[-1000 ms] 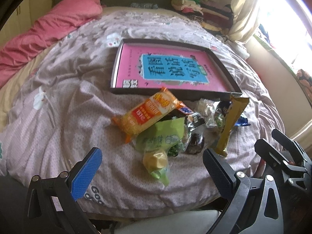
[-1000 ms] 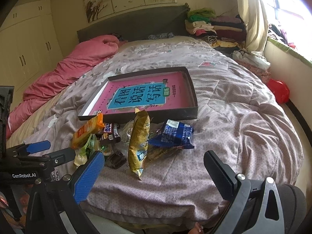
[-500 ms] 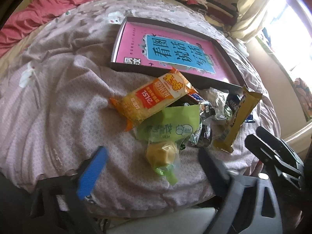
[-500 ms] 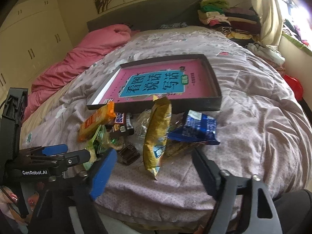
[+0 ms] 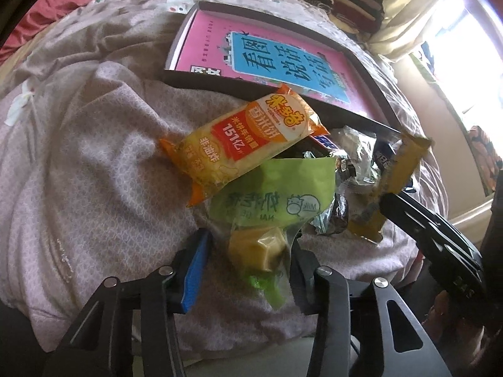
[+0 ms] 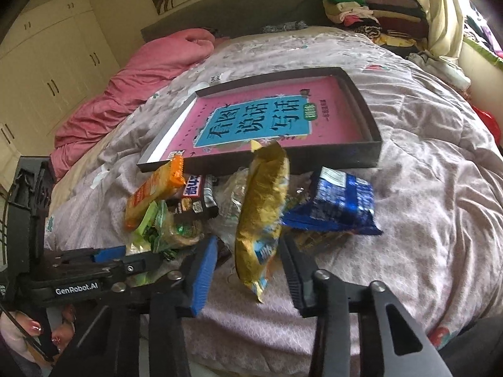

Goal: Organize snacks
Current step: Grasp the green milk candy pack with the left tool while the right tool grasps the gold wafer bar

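Several snack packets lie heaped on the bedspread in front of a shallow dark tray (image 5: 220,85) (image 6: 314,158) lined with a pink book. My left gripper (image 5: 248,270) is closing around a green packet (image 5: 276,194) holding a yellow cake; the blue pad stands clear of it. An orange packet (image 5: 248,138) lies across the green one. My right gripper (image 6: 248,270) is closing around the lower end of a long gold packet (image 6: 264,207); gaps show on both sides. A blue packet (image 6: 339,207) lies right of it, a dark chocolate bar (image 6: 195,198) left.
A pink duvet (image 6: 141,72) is bunched at the bed's far left, folded clothes (image 6: 361,15) are stacked at the far right by the curtain. Cupboards (image 6: 47,62) line the left wall. The bed's near edge runs just under both grippers.
Both grippers have sunk toward the snack pile and their jaws have narrowed from wide open. The green packet now sits between the left jaws, the gold packet between the right.
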